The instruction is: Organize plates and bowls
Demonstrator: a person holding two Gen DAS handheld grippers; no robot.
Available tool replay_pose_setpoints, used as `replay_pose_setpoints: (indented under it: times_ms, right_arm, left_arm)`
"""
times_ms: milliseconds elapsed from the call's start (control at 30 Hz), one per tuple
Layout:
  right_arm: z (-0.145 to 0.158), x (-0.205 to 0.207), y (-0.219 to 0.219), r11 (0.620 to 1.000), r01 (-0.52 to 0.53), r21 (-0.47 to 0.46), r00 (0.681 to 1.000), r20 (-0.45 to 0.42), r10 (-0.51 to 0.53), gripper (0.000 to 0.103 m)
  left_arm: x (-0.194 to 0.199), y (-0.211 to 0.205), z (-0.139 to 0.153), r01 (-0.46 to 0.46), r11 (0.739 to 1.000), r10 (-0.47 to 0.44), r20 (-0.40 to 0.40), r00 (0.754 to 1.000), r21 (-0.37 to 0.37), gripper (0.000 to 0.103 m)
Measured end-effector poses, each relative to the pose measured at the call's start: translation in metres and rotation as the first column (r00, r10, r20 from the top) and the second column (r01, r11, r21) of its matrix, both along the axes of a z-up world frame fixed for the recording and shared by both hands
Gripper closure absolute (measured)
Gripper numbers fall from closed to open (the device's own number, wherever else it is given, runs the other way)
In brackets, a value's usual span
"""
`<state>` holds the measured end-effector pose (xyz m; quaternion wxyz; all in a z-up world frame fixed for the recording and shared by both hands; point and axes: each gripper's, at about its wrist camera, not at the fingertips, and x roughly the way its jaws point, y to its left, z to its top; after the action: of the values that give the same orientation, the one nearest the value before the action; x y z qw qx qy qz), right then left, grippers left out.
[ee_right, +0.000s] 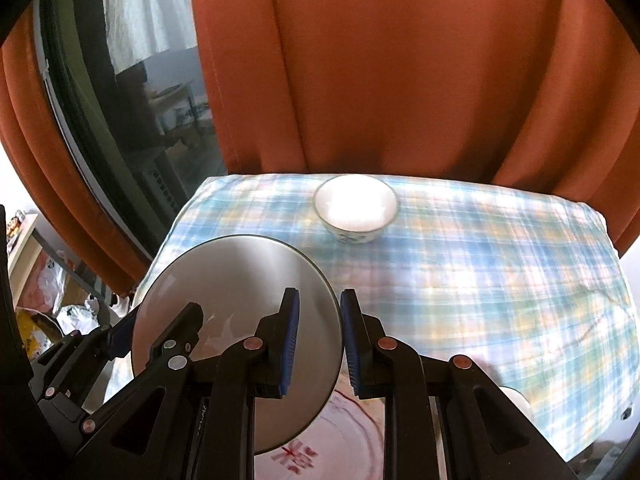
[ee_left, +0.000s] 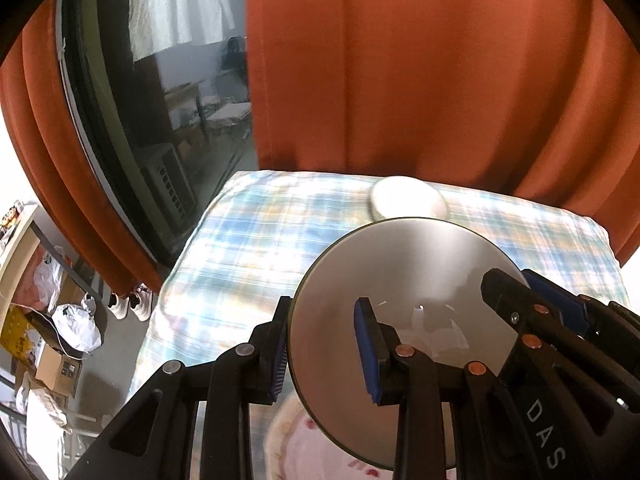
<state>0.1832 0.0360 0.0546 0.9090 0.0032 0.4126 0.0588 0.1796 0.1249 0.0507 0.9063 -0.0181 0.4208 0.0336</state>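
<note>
While both tongs clamp its rim, 1 metal plate (ee_right: 240,300) hangs above the checked tablecloth (ee_right: 480,280): left gripper (ee_left: 326,354) and right gripper (ee_right: 320,340) on opposite edges. Beneath: 1 patterned plate (ee_right: 320,440). Beyond: 1 white bowl (ee_right: 356,208).

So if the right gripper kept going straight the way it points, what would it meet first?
Probably the checked tablecloth just ahead, since the right gripper, shut on the steel plate rim, points downward. The white bowl sits further ahead; depth is unclear.

Silver plate (ee_right: 240,280), blue-checked tablecloth (ee_right: 480,260), rust-orange curtain (ee_right: 400,80)
</note>
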Motion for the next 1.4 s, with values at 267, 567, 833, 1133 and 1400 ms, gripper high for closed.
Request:
replay_pose_setpoints:
  times_ms: [267, 567, 833, 1133, 1400]
  right_arm:
    - [0.000, -0.029, -0.066, 1.000, 0.024, 0.004, 1.000, 0.019, -0.024, 0.078]
    - [-0.011, -0.052, -0.142, 0.999, 0.053, 0.006, 0.998, 0.016, -0.054, 0.078]
    - [-0.036, -0.061, -0.203, 0.996, 0.092, 0.012, 0.995, -0.029, -0.092, 0.078]
    - [-0.069, -0.055, -0.228, 0.998, 0.058, 0.023, 0.991, -0.119, -0.055, 0.078]
    - [-0.089, -0.052, -0.228, 0.999, 0.024, 0.044, 0.983, -0.183, -0.015, 0.078]
  left_arm:
    - [-0.025, -0.064, -0.001, 0.027, 1.000, -0.027, 0.003, 1.000, -0.003, 0.073]
    - [-0.045, -0.138, -0.012, 0.074, 0.997, -0.073, -0.020, 0.997, 0.015, 0.073]
    - [-0.052, -0.191, -0.035, 0.110, 0.994, -0.108, -0.096, 0.990, 0.019, 0.073]
    - [-0.052, -0.210, -0.065, 0.084, 0.996, -0.077, -0.184, 0.980, 0.034, 0.073]
    - [-0.055, -0.208, -0.080, 0.051, 0.998, -0.041, -0.233, 0.972, 0.038, 0.073]
